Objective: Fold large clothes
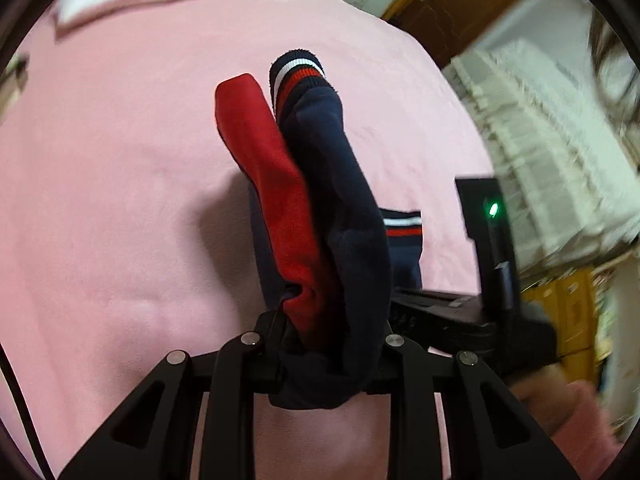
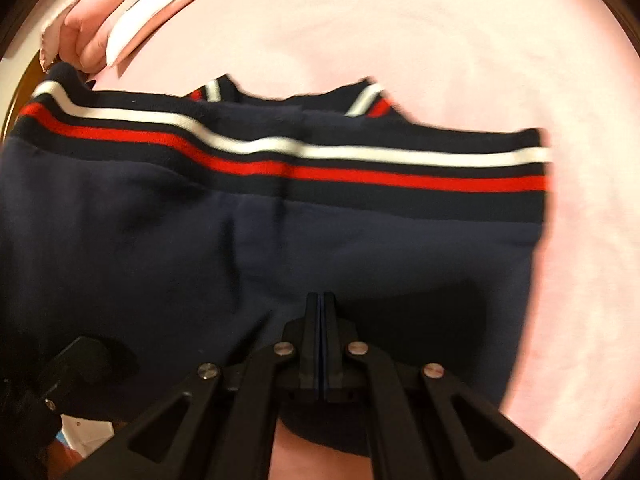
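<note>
A pink bedsheet (image 1: 120, 200) fills the view — white lace curtain (image 1: 560, 152) and brown wooden door (image 1: 460, 4) beyond.

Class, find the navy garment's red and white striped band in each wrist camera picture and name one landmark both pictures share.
Left wrist view: a striped band tops the bunched fabric at upper centre; another strip shows lower right of it.
Right wrist view: the striped band runs across the picture's middle from left to right.
Shared landmark: the pink sheet under the garment.
</note>
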`<state>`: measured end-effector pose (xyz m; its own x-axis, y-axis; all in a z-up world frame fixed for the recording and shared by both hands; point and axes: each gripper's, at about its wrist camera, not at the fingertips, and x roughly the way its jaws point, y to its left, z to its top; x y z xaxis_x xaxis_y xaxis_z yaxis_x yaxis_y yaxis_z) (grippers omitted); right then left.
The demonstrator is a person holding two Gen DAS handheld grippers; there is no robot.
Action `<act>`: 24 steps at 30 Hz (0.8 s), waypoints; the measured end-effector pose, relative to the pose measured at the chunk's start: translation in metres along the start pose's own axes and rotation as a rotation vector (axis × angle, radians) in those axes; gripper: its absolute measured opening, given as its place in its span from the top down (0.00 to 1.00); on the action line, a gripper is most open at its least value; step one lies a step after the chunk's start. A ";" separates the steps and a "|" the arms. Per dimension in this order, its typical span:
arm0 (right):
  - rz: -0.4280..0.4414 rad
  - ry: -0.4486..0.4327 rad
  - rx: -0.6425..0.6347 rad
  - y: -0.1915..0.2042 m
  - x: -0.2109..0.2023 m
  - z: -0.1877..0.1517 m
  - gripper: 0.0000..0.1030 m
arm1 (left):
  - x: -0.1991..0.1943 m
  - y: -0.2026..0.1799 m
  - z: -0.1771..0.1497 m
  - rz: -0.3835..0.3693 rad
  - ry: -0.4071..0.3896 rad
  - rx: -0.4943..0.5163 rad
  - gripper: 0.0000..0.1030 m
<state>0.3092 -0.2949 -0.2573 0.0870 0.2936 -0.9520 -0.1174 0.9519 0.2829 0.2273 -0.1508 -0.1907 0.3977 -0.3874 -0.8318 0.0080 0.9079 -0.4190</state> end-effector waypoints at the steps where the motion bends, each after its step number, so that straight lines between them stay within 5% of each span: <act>1: 0.011 -0.004 -0.003 -0.005 -0.005 -0.001 1.00 | 0.002 -0.016 -0.001 0.025 -0.003 0.034 0.78; 12: -0.095 -0.064 0.054 -0.074 -0.051 -0.009 1.00 | 0.030 -0.104 -0.017 0.090 0.053 0.157 0.78; 21: -0.123 -0.091 0.124 -0.118 -0.064 -0.008 1.00 | 0.065 -0.130 -0.022 0.181 0.093 0.116 0.77; 24: -0.111 -0.109 0.164 -0.134 -0.069 -0.007 1.00 | 0.081 -0.135 -0.025 0.187 0.148 0.160 0.68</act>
<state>0.3117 -0.4436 -0.2302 0.1977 0.1852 -0.9626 0.0610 0.9778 0.2006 0.2360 -0.3090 -0.2107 0.2678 -0.2188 -0.9383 0.0963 0.9751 -0.1999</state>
